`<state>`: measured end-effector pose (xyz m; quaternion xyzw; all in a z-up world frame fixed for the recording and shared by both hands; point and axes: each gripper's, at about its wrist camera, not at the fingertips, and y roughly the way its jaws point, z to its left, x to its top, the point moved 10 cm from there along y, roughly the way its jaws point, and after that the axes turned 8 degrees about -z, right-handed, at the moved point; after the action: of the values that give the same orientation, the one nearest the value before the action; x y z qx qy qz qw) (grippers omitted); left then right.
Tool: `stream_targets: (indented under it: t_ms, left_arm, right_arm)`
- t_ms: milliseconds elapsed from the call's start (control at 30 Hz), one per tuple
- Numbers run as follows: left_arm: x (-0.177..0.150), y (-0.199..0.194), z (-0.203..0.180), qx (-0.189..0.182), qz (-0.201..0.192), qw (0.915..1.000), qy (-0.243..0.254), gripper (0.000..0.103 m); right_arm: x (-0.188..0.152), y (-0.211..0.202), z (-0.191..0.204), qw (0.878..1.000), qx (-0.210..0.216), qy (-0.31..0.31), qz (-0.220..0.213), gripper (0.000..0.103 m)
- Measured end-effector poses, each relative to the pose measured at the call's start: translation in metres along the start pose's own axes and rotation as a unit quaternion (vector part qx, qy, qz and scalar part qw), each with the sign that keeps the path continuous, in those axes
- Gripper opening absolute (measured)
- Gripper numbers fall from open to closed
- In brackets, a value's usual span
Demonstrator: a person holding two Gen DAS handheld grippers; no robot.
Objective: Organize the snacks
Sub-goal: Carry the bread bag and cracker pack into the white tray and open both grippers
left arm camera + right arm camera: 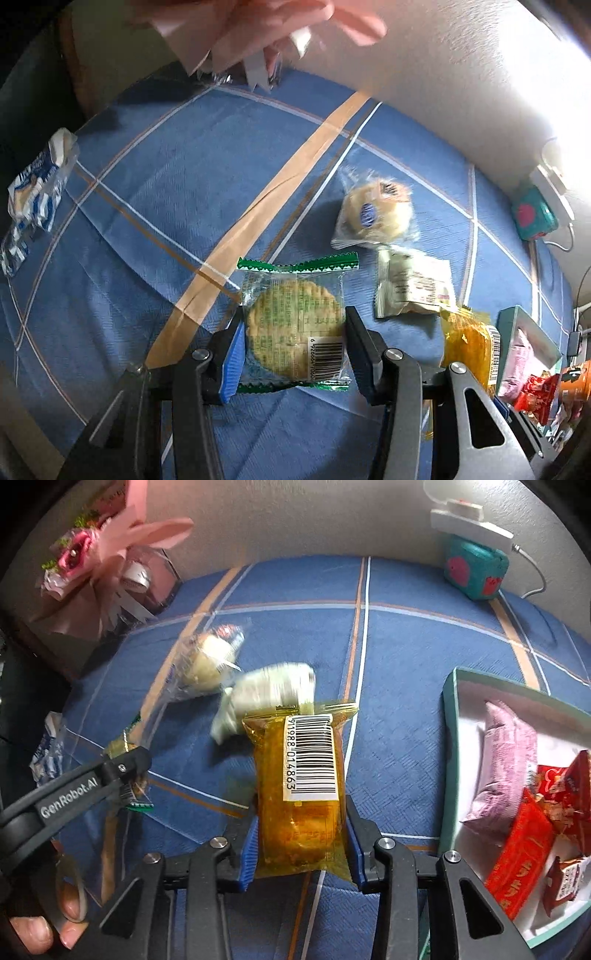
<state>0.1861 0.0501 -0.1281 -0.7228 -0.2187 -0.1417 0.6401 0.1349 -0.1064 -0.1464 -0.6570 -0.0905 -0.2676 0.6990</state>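
- Left wrist view: the left gripper [293, 345] clamps a clear-wrapped round cracker [293, 326] above the blue cloth [177, 177]; only here a blue-white packet [35, 192] lies far left.
- Right wrist view: the right gripper [301, 843] squeezes a yellow snack packet [303, 794]; only here the teal box [448, 738] shows its pink and red snacks clearly.

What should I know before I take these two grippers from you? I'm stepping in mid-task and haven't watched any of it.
Left gripper: shut on the green-edged cracker pack.
Right gripper: shut on the yellow barcoded snack pack.
Box, on the right: already holds a pink pack and red packs.
Still loose on the blue cloth: round cake in clear wrap, white pack, blue-and-white wrapper far left.
Left to do, probably: box both held packs, then the loose ones.
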Motion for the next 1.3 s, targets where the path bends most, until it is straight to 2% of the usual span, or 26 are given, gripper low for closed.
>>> stream_targets:
  t_ms: [200, 533, 767, 1033, 1300]
  left_arm:
    - [0.007, -0.031, -0.013, -0.015, -0.026, 0.9995, 0.011, 0.052]
    - [0.012, -0.058, -0.035, -0.040, -0.057, 0.9973, 0.025, 0.052]
    - [0.007, -0.072, -0.052, -0.059, -0.067, 0.9953, 0.039, 0.052]
    - [-0.008, -0.089, -0.089, -0.085, -0.075, 0.9911, 0.071, 0.052]
    - [-0.035, -0.095, -0.150, -0.118, -0.059, 0.9829, 0.128, 0.052]
  right_arm:
    - [0.008, -0.029, -0.002, 1.000, 0.006, 0.006, -0.021, 0.042]
    - [0.008, -0.059, -0.014, 0.999, 0.002, 0.022, -0.033, 0.042]
    - [0.006, -0.081, -0.044, 0.998, -0.009, 0.049, -0.044, 0.042]
    - [0.017, -0.111, -0.109, 0.990, -0.045, 0.100, -0.084, 0.042]
    - [0.015, -0.141, -0.205, 0.972, -0.096, 0.183, -0.107, 0.042]
